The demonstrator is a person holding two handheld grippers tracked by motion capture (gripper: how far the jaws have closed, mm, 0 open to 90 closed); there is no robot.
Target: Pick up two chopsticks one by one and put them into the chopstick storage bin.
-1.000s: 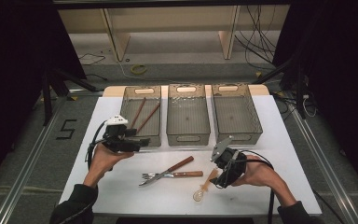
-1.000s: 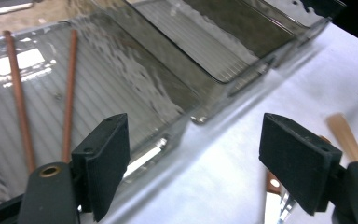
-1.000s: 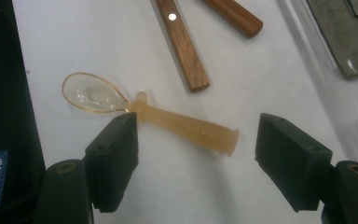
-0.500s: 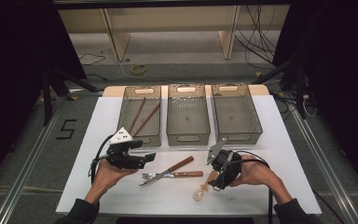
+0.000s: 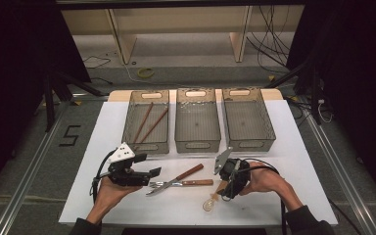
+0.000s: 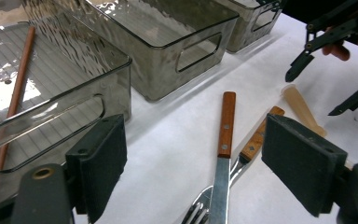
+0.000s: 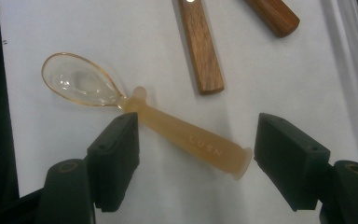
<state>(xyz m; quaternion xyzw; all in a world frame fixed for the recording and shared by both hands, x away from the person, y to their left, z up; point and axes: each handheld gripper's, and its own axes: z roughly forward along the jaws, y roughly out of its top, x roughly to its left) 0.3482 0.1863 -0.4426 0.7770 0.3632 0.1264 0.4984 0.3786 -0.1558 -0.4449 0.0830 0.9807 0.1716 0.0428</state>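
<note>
A wooden-handled knife (image 5: 177, 178) (image 6: 223, 149) and a wooden-handled fork (image 5: 188, 183) (image 6: 257, 138) lie crossed on the white table. My left gripper (image 5: 152, 172) (image 6: 203, 161) is open, low over the table, with the knife blade and fork tines between its jaws, untouched. A translucent amber spoon (image 5: 210, 201) (image 7: 168, 123) lies to the right of them. My right gripper (image 5: 224, 190) (image 7: 196, 156) is open above the spoon, its pads (image 7: 116, 154) standing either side of the handle without touching. The left gripper view shows the right gripper (image 6: 335, 79) over the spoon handle (image 6: 302, 108).
Three clear grey bins stand in a row at the back: the left bin (image 5: 129, 122) (image 6: 98, 74) holds two brown chopsticks (image 5: 147, 125), then come the middle bin (image 5: 198, 144) and the right bin (image 5: 269, 127). Two wooden handle ends (image 7: 200, 51) lie just beyond the spoon.
My left gripper has come away from the left bin, moving toward the near side and lower, and now points at the knife and fork. The right gripper has stayed over the spoon.
</note>
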